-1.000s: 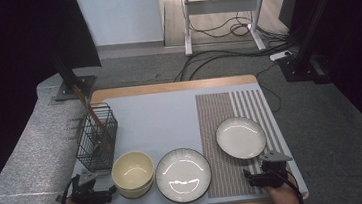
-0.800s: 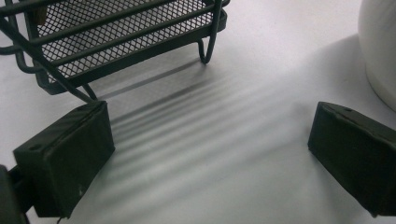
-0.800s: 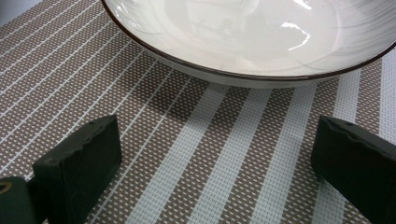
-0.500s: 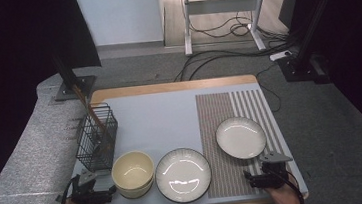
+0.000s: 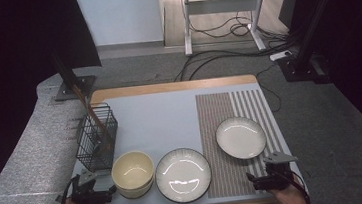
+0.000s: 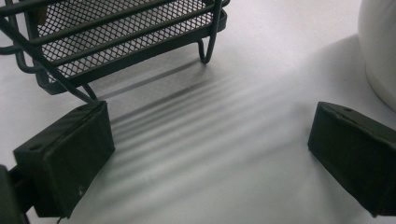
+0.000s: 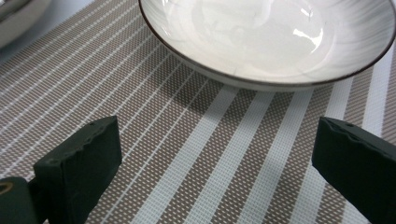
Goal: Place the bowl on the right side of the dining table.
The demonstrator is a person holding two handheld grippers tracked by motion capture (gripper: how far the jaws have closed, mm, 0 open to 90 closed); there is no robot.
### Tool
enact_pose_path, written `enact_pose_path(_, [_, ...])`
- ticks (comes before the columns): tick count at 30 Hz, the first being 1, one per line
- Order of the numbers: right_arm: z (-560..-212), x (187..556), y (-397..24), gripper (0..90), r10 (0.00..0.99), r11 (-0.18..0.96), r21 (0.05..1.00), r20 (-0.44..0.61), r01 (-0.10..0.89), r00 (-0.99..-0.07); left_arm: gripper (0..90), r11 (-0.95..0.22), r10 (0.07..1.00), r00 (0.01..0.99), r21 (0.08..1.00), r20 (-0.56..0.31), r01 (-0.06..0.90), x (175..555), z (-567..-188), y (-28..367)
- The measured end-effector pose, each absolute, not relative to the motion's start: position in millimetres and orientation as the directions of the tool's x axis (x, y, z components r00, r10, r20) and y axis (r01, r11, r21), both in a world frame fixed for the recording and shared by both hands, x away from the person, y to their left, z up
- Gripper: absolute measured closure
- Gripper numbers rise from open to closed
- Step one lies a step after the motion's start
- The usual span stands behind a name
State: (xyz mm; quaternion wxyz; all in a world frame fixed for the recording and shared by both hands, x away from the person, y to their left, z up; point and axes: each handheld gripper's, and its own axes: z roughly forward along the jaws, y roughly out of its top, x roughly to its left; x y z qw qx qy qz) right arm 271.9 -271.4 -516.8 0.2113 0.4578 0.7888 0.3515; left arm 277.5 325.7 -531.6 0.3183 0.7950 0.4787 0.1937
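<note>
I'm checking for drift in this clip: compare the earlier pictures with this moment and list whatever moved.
Nothing visibly changed. The left gripper and right gripper rest open at the table's near edge as before, and the cream bowl, the two plates and the wire basket lie where they were.

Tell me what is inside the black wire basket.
In the wire basket, long brown sticks, probably chopsticks, lean out over the rim. Their lower ends and anything else at the bottom are hidden behind the mesh.
</note>
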Motion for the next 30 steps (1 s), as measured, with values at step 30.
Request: enact_pose_path(30, [-471.1,279.9,-242.3,0.8,0.799,0.423,0.745,-0.039,0.516,-0.6,0.1,-0.34,0.884,0.467,0.693,0.005,0.636,277.0,-531.7,325.8])
